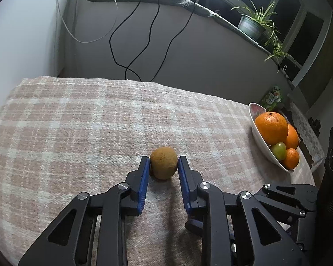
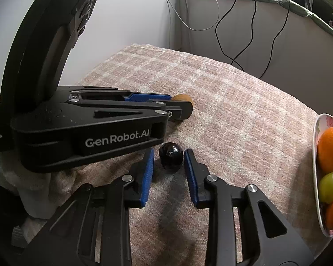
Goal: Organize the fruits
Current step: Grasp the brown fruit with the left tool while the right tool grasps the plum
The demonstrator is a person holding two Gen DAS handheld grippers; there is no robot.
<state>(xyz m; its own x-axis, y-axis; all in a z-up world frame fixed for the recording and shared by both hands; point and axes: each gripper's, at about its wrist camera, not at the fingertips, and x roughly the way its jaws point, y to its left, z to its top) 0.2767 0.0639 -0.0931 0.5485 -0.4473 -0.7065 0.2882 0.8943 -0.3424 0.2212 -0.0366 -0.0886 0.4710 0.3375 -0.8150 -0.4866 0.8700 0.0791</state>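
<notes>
Plaid tablecloth (image 1: 77, 122), white wall, window (image 1: 304, 17) w/ plant (image 1: 255, 22), cables

The table (image 1: 77, 122) wears a rough woven checked cloth. On it, the kiwi (image 1: 163, 163) looks matt and fuzzy, the plum (image 2: 171, 158) glossy. Beside them, the bowl (image 1: 260, 143) is smooth glazed ceramic; its oranges (image 1: 271, 127) have dimpled skin.

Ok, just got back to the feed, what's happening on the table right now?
Fruit sorting, mid-pick. The left gripper has its pads on either side of a brown kiwi lying on the checked cloth, apparently touching it. The right gripper brackets a dark, shiny plum-like fruit, small gaps still showing. Neither is lifted. The white bowl to the right already holds oranges and a green fruit.
</notes>
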